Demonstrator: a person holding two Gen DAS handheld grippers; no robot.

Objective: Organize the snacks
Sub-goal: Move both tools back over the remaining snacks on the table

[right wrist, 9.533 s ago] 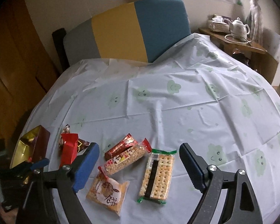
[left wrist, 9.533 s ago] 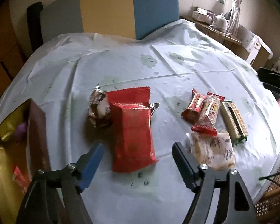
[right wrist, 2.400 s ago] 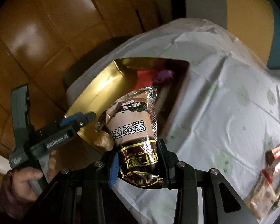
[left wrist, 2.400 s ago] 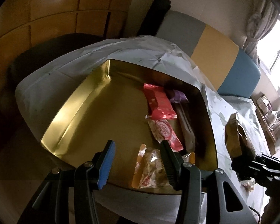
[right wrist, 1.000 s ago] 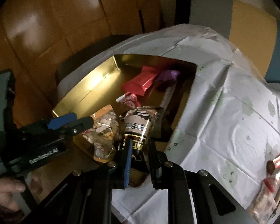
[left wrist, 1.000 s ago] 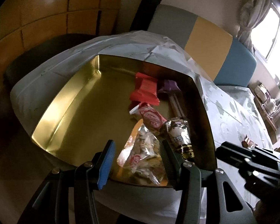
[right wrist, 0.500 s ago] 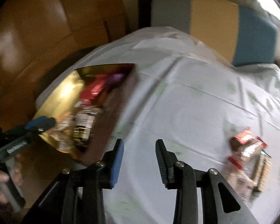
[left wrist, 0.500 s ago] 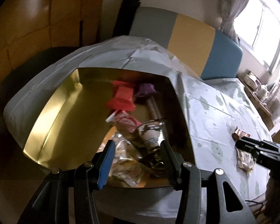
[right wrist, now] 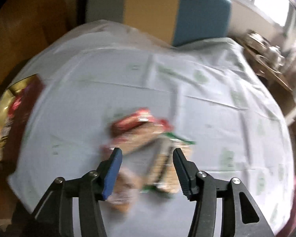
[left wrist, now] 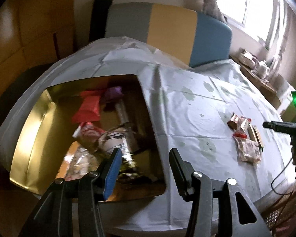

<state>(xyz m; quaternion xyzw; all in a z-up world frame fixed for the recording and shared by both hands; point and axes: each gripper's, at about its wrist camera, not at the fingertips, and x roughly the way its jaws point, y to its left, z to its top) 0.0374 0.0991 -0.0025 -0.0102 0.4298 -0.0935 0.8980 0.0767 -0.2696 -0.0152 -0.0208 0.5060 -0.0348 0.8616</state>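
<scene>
A gold-lined snack box (left wrist: 27, 138) sits at the table's left edge and holds several packets, among them a red one (left wrist: 87, 108) and a brown-and-white bag (left wrist: 118, 140). My left gripper (left wrist: 145, 158) is open and empty above the box's near right corner. A cluster of snack packets (left wrist: 245, 138) lies on the tablecloth at the right. In the blurred right wrist view my right gripper (right wrist: 147, 158) is open and empty just above that cluster (right wrist: 144, 136). The box edge (right wrist: 2, 106) shows at far left there.
A chair with grey, yellow and blue back panels (left wrist: 167, 29) stands behind the table. A side table with a teapot (left wrist: 262, 69) is at the right under the window. A wooden wall is on the left. The right hand's gripper (left wrist: 282, 127) shows at the right.
My right gripper let the brown-and-white bag go into the box, opened and swung right over the snack cluster. My left gripper stayed open and turned right, away from the box interior.
</scene>
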